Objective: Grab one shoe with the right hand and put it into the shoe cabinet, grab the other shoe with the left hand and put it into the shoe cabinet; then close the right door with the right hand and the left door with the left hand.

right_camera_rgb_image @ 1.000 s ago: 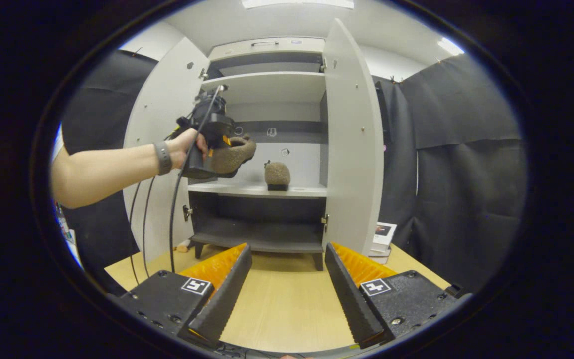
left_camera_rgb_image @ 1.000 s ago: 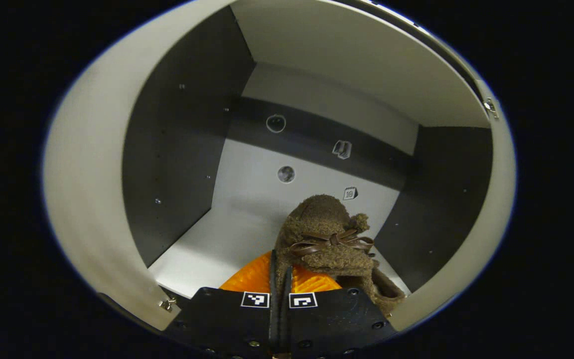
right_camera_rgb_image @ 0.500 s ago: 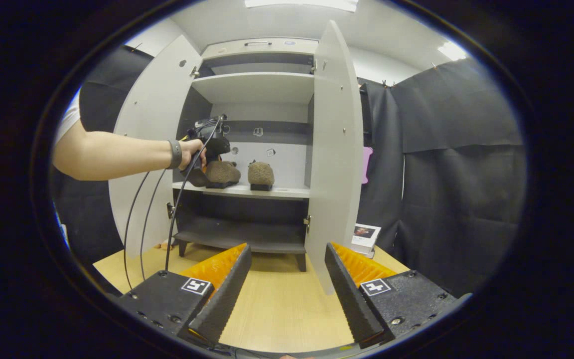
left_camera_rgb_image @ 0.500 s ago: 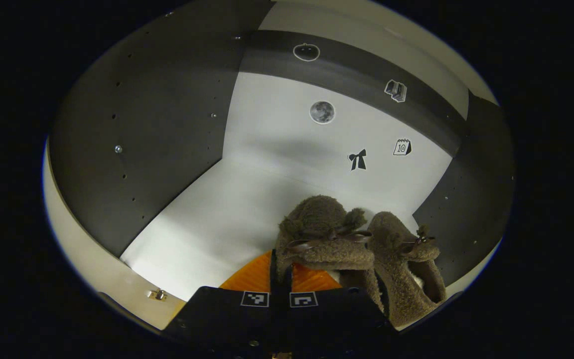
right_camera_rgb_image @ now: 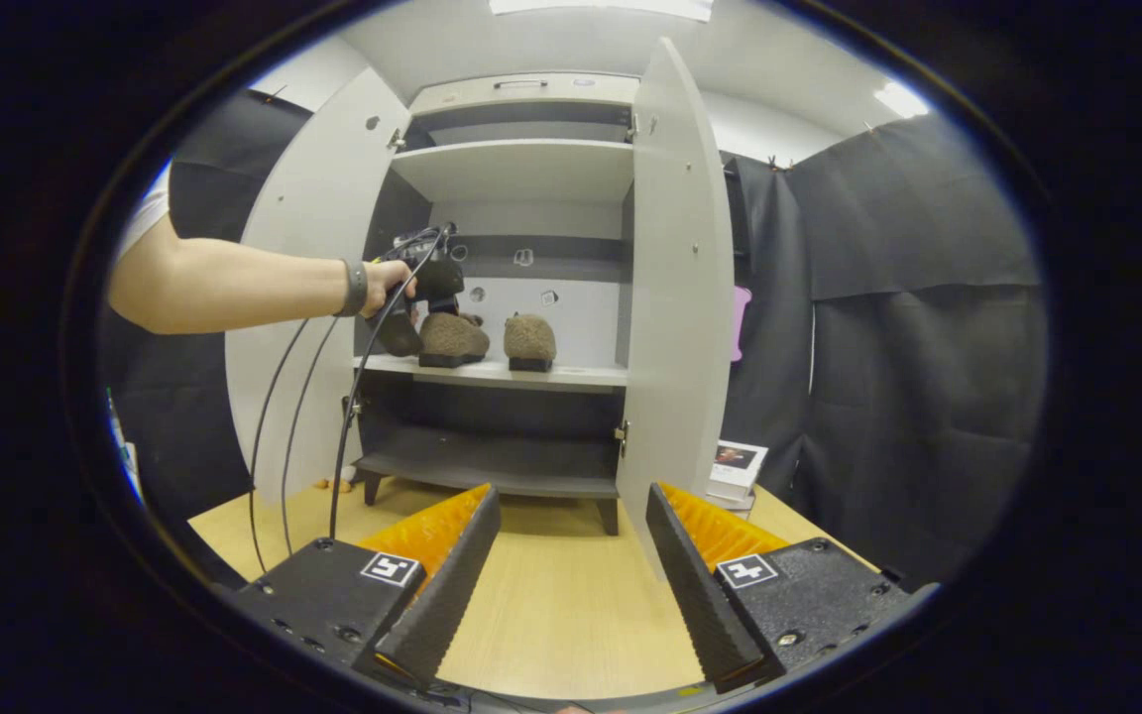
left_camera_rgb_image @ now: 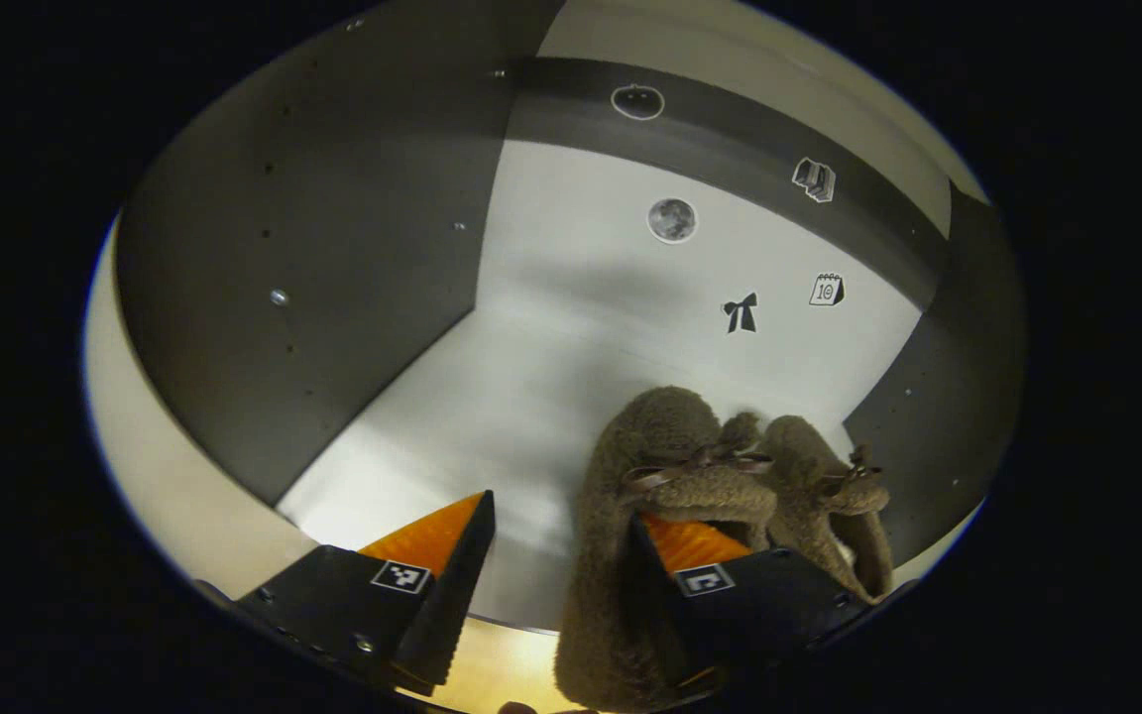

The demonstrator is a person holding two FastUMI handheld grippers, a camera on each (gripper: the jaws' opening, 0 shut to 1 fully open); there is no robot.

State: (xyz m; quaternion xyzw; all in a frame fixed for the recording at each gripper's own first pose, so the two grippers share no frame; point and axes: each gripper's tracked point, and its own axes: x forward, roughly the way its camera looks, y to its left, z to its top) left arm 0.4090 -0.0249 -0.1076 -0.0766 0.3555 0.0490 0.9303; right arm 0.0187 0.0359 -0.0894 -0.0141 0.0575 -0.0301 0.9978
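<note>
Two brown fuzzy shoes stand side by side on the cabinet's middle shelf (left_camera_rgb_image: 472, 407). My left gripper (left_camera_rgb_image: 559, 508) is open at the heel of the left shoe (left_camera_rgb_image: 655, 446): its right finger reaches into the shoe's opening and the shoe's side wall lies between the fingers. The other shoe (left_camera_rgb_image: 824, 486) touches it on the right. In the right gripper view both shoes (right_camera_rgb_image: 452, 337) (right_camera_rgb_image: 529, 337) sit on that shelf, with a hand holding the left gripper (right_camera_rgb_image: 412, 317) beside them. My right gripper (right_camera_rgb_image: 571, 491) is open and holds nothing, low over the wooden table (right_camera_rgb_image: 551, 605).
Both cabinet doors stand open, the left door (right_camera_rgb_image: 308, 278) and the right door (right_camera_rgb_image: 675, 278), whose edge is straight ahead of my right gripper. Cables (right_camera_rgb_image: 284, 416) hang from the left gripper. A booklet (right_camera_rgb_image: 735, 461) lies right of the cabinet. The lower shelf (right_camera_rgb_image: 492, 466) is bare.
My left gripper has opened and let go of its shoe, which now rests on the shelf against the other shoe. The right gripper has barely moved.
</note>
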